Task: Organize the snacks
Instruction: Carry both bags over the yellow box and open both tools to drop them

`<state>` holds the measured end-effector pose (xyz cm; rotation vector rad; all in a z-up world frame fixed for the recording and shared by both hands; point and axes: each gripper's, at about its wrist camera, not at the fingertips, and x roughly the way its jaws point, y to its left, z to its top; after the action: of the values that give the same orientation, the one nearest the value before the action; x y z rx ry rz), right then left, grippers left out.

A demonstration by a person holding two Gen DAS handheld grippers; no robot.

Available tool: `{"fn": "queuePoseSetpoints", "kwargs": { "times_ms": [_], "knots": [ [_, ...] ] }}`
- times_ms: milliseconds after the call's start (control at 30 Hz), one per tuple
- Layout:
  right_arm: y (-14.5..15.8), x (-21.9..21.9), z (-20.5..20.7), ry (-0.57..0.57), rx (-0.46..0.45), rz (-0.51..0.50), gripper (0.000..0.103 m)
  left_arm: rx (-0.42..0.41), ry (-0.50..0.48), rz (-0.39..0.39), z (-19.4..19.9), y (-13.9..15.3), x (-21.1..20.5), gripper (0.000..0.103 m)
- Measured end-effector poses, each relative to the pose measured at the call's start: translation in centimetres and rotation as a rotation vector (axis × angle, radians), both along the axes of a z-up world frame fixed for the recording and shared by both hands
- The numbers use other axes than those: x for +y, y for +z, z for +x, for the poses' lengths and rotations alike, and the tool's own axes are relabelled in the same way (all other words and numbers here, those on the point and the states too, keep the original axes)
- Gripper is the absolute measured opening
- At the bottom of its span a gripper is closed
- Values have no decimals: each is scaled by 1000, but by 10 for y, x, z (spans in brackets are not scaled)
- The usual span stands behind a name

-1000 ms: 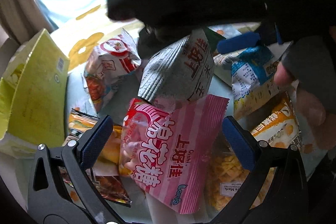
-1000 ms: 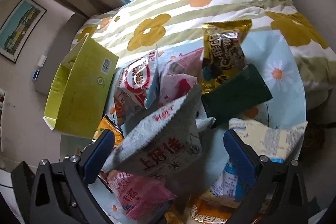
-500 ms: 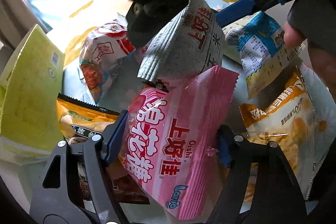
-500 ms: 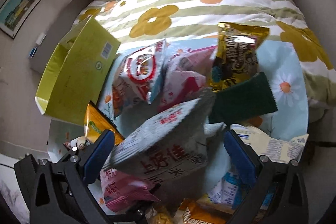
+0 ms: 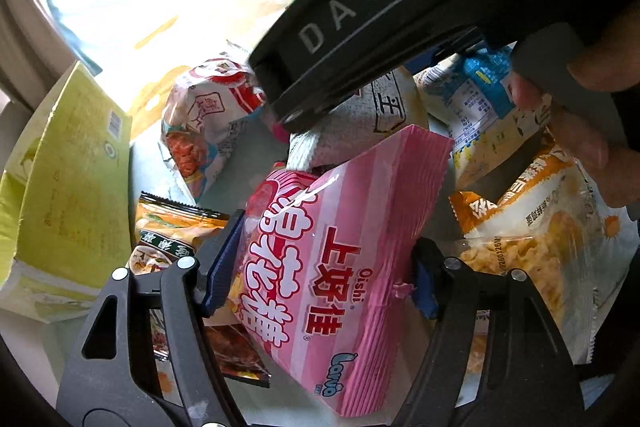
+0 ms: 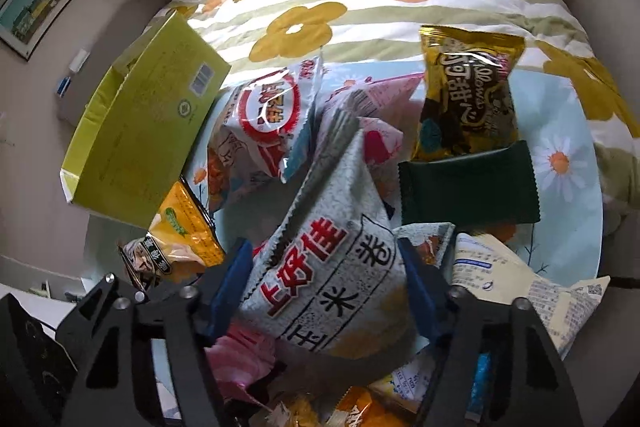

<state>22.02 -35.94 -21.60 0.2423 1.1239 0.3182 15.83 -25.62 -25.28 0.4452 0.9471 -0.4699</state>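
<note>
Floral tablecloth [image 6: 560,163], left gripper [image 5: 320,267] clenching glossy pink pouch [image 5: 332,267], right gripper [image 6: 324,287] apparently pinching crinkly grey bag [image 6: 332,267]

Both wrist views look steeply down, close over the snack pile. Both share the open yellow-green cardboard box [image 5: 76,183] [image 6: 148,143] at left. The left view also catches the right gripper's black body overhead.

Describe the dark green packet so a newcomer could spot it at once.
Start at the flowered pillow behind the heap of snacks, then drop to the gold packet lying just below it. The dark green packet lies across that gold packet's lower end, on the daisy-print cloth. Alone among its neighbours, it shows a plain, unprinted dark face with zigzag-cut ends.
</note>
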Motion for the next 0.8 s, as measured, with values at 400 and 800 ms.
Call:
{"fn": "queuePoseSetpoints", "kwargs": {
  "times_ms": [400,800],
  "knots": [
    [45,-14,-17,-66,-142,80,52,-69,25,-42,-20,44,9,67],
    [142,-16,-28,-72,-290,148,52,-158,120,-190,-17,134,38,67]
  ]
}}
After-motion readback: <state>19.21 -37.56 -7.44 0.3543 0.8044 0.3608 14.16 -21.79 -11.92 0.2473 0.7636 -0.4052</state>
